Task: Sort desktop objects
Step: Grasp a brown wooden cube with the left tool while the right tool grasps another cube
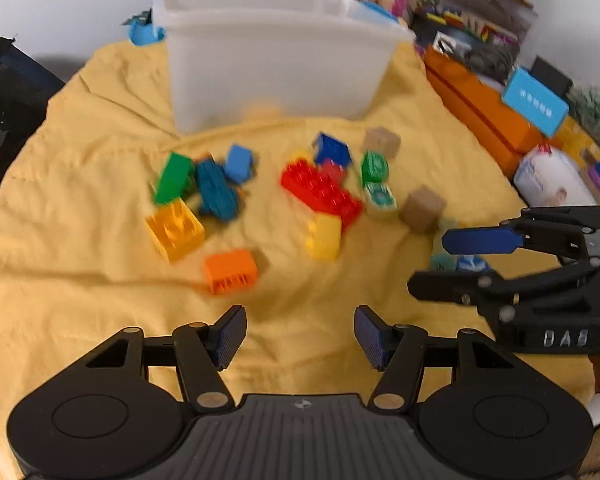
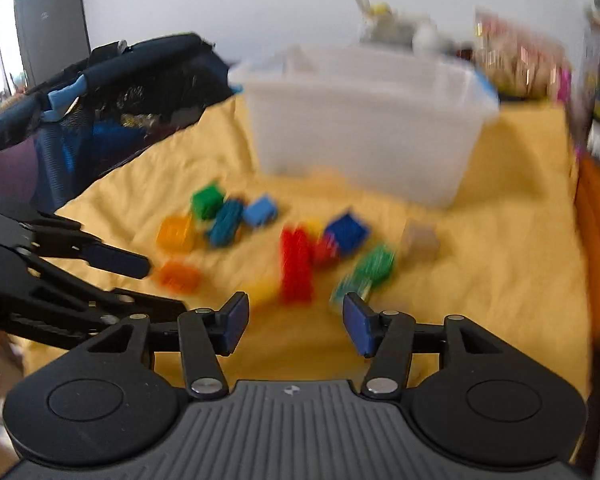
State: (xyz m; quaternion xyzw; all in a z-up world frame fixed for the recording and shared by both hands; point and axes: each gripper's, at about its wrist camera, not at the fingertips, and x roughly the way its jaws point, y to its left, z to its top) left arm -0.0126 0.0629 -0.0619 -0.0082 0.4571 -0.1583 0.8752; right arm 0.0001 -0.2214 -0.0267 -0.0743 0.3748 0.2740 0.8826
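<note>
Toy bricks lie scattered on a yellow cloth (image 1: 80, 280) in front of a translucent white bin (image 1: 276, 64). Closest to my left gripper (image 1: 300, 336) is an orange brick (image 1: 230, 270), just ahead and to the left; its jaws stand open with nothing between them. Further off are a yellow brick (image 1: 175, 228), a green brick (image 1: 174, 178), a red plate (image 1: 320, 192) and two wooden cubes (image 1: 422, 208). My right gripper (image 2: 296, 326) is open and empty, short of the blurred red plate (image 2: 296, 264). It shows in the left wrist view at the right (image 1: 440, 264).
An orange box (image 1: 480, 108), a blue card (image 1: 536, 102) and a white pack (image 1: 552, 180) line the cloth's right side. A dark mesh bag (image 2: 120, 92) borders the left. Behind the bin stand packets and small toys. Bare cloth lies before both grippers.
</note>
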